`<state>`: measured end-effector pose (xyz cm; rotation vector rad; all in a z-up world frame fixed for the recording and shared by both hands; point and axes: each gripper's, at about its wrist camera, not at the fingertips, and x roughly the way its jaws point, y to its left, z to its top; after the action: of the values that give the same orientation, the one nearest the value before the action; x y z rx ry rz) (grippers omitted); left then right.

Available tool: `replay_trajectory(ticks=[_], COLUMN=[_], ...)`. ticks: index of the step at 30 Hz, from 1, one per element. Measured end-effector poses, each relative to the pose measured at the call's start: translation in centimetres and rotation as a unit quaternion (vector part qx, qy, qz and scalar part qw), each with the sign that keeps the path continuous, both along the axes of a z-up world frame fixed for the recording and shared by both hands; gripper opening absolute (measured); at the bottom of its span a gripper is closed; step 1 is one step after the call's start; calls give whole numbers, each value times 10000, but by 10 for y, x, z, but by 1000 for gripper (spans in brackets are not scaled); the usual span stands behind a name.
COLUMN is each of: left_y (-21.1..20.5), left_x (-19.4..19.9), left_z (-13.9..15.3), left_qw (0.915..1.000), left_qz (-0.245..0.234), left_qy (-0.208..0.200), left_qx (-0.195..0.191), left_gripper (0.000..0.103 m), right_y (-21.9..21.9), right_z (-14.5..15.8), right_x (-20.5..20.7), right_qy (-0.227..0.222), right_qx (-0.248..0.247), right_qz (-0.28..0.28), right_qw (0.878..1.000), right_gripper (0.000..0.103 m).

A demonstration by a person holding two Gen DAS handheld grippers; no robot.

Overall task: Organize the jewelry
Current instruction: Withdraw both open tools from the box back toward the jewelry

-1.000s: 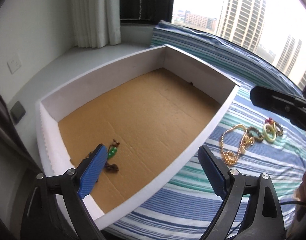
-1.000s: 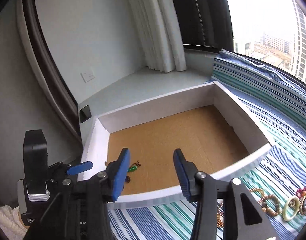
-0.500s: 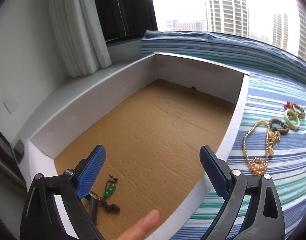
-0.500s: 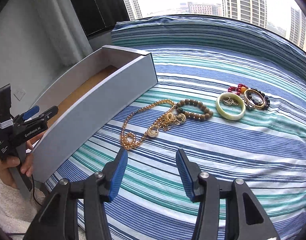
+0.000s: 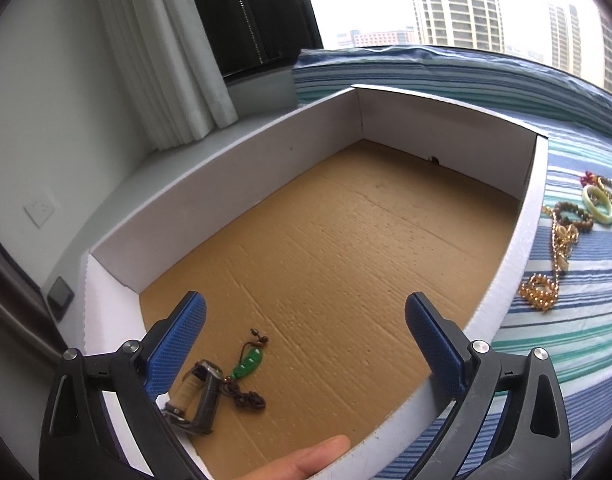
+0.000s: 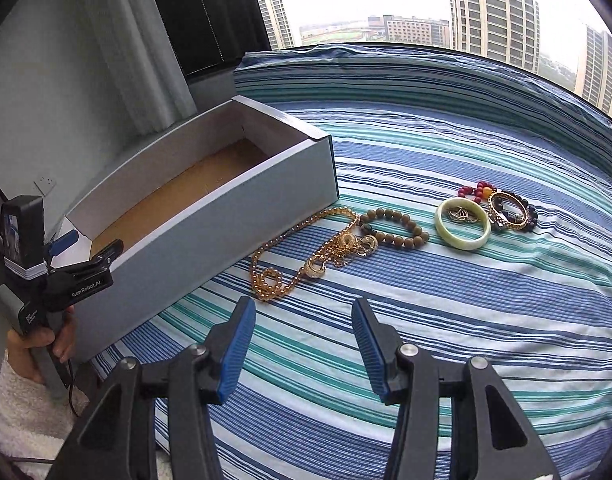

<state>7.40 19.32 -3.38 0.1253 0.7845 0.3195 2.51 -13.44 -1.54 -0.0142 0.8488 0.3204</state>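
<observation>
Hovering over cardboard box [image 5: 386, 120], left tongs [image 5: 306, 332] gaped wide, empty; green jade pendant [image 5: 248, 364] lay on box floor. Right view: right tongs [image 6: 304, 336] spread, empty, above striped bed [image 6: 466, 320]; gold bead necklace [image 6: 290, 260], jade bangle [image 6: 462, 228] beside box.

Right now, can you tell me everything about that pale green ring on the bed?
The pale green bangle is a smooth, thick, glossy ring that looks like jade. It lies flat on the striped bedspread, right of the brown bead bracelet. Thin gold rings sit inside it, and a dark beaded bracelet touches its far right edge. Neither tool touches it.
</observation>
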Motion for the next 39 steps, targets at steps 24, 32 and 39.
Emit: replay_trajectory(ticks=[24, 32, 39], left_y=[-127, -143, -160], left_x=[-49, -45, -43], left_z=[21, -22, -16], left_qw=[9929, 9795, 9786], left_qz=[-1059, -1295, -1588], left_qy=[228, 1065, 898], left_qx=[-488, -1119, -949], left_gripper=[100, 100, 101], right_y=[-64, -96, -101], right_z=[2, -15, -30], right_x=[-48, -57, -50], right_qy=[-242, -118, 119], right_qx=[77, -169, -177], right_qz=[-564, -1031, -1116], right_qw=[9981, 9945, 9935], right_gripper=[51, 51, 51])
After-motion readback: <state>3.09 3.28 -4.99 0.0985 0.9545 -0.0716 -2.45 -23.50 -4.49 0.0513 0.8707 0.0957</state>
